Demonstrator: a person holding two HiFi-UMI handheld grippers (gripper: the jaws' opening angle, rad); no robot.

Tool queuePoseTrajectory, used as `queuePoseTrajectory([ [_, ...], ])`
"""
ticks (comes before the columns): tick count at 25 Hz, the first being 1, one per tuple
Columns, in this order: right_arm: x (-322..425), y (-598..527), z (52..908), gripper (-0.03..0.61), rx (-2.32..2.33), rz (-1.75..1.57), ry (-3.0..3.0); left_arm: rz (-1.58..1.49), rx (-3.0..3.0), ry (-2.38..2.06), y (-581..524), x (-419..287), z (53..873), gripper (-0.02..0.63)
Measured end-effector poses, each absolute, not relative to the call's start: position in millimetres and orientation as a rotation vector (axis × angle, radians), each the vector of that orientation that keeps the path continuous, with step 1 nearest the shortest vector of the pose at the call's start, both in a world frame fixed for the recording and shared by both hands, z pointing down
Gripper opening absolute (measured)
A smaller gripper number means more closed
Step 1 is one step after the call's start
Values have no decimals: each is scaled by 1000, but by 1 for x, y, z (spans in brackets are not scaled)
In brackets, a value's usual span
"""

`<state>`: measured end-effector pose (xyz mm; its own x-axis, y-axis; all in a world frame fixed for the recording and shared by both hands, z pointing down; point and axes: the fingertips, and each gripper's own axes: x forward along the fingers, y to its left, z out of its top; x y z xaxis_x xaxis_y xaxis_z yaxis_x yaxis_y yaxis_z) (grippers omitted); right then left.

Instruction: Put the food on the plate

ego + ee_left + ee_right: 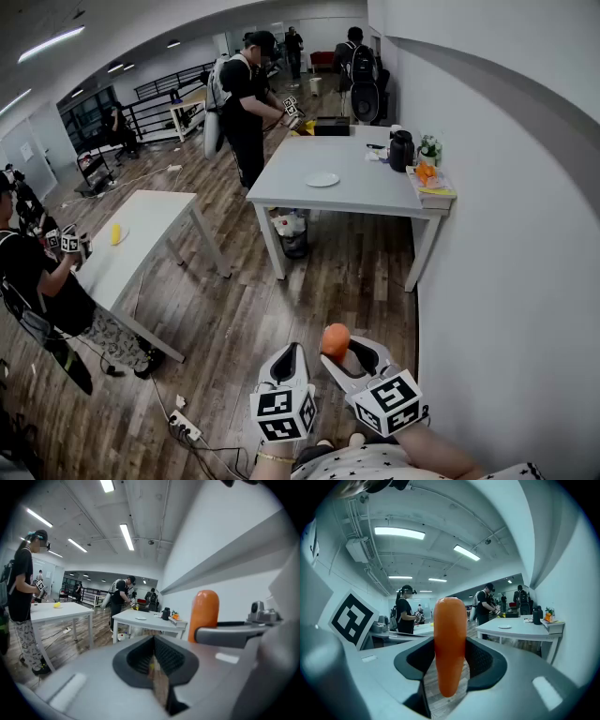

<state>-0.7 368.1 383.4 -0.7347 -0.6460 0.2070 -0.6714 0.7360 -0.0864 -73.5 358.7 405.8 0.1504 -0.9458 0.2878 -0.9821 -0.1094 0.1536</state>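
Observation:
An orange carrot (450, 644) stands upright between the pads of my right gripper (450, 663), which is shut on it. In the head view the carrot (335, 339) pokes up from the right gripper (343, 354), low in the picture and over the wooden floor. Beside it my left gripper (287, 360) is shut with nothing in it; its pads (165, 657) meet. From the left gripper view the carrot (204, 613) shows at the right. A small white plate (322, 179) lies on the far white table (366, 192), well ahead of both grippers.
A black jug (401, 150) and orange items (427, 173) sit at the table's right end by the white wall. A bin (292, 234) stands under it. A person (246, 103) works behind it. A second table (141, 234) and another person (37, 281) are at left. A power strip (184, 427) lies on the floor.

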Motion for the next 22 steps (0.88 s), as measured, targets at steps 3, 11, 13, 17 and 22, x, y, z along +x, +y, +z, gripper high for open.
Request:
queuePoseTrajectory([
  [3,-8,370,382,202,1058,227,-2772,161,2128,-1862,361,-80,404,8],
  [11,-28,369,382,202,1048,255,-2783,175,2114,-1870,362,-100,404,8],
  [13,-34,370,385,202,1045,269,-2777,179,2111,-1865,361,-106,405,8],
  [17,-44,369,400,202,1044,279,-2761,173,2113,-1867,360,-115,414,8],
  [22,-55,353,408,202,1051,330,-2763,192,2095,-1861,350,-131,425,8],
])
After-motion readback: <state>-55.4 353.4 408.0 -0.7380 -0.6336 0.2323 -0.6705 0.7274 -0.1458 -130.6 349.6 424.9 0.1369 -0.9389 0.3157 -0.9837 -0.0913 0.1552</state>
